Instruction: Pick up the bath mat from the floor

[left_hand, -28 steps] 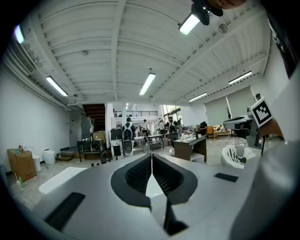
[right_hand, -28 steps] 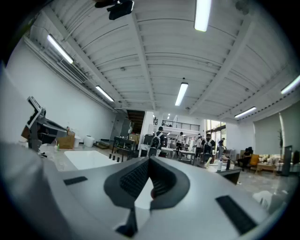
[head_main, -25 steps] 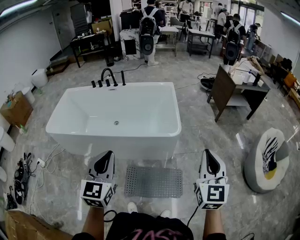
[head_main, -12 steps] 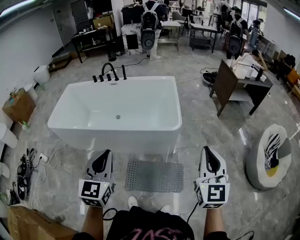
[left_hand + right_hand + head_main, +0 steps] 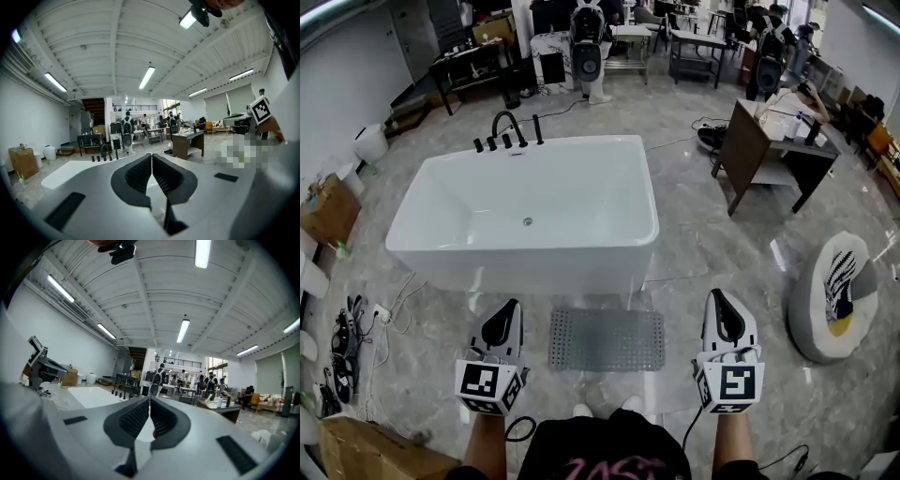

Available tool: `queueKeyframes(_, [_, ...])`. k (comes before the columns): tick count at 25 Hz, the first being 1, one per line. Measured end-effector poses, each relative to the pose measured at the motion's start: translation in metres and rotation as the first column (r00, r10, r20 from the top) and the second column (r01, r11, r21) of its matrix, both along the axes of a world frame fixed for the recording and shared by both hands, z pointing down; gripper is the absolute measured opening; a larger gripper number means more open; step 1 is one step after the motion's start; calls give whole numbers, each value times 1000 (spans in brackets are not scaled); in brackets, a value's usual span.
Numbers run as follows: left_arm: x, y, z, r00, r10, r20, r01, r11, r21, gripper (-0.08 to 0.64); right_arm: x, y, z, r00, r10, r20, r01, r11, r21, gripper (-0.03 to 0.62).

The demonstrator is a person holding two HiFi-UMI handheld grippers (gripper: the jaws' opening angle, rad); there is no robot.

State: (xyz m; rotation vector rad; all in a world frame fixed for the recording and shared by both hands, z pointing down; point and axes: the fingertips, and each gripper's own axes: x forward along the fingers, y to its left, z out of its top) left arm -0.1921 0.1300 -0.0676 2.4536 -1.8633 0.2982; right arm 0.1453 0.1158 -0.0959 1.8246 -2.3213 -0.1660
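both tongs (image 5: 504, 319) (image 5: 721, 311) closed, empty; bath mat (image 5: 607, 338) flat on floor between them.

Cardboard box (image 5: 356, 455) at 7 o'clock in the head view, cut by the bottom edge. White fixtures (image 5: 309, 277) at 9 o'clock, cut by the left edge, kind unclear. Dark clutter (image 5: 342, 349) on the floor at 8 o'clock, too small to tell. Bathtub (image 5: 63, 172) mostly hidden behind the left gripper (image 5: 152, 161); likewise behind the right gripper (image 5: 149, 404). People (image 5: 586, 42) at 12 o'clock, too small for detail.
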Motion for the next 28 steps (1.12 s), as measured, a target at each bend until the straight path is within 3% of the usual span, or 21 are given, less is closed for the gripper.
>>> queueKeyframes(8, [-24,-5,27,997,78,-7,-79,996,-36,14,-21,17,13,998,54,-27,-55,997,-46,23])
queueKeyframes(14, [-29,-19,56,997,72,-4,-72,993,-90,14,-15,10,45,998,57,-22,-59,992,-112,23])
queueKeyframes(19, [-23,-45,114,999,49,6,-48,991,-124,14,6,-19,97,998,50,-26,-54,988,-142,23])
queueKeyframes(28, [-3,-88,261,999,44,17,-39,970,-238,15,39,-78,242,999,42,-13,-44,966,-255,25])
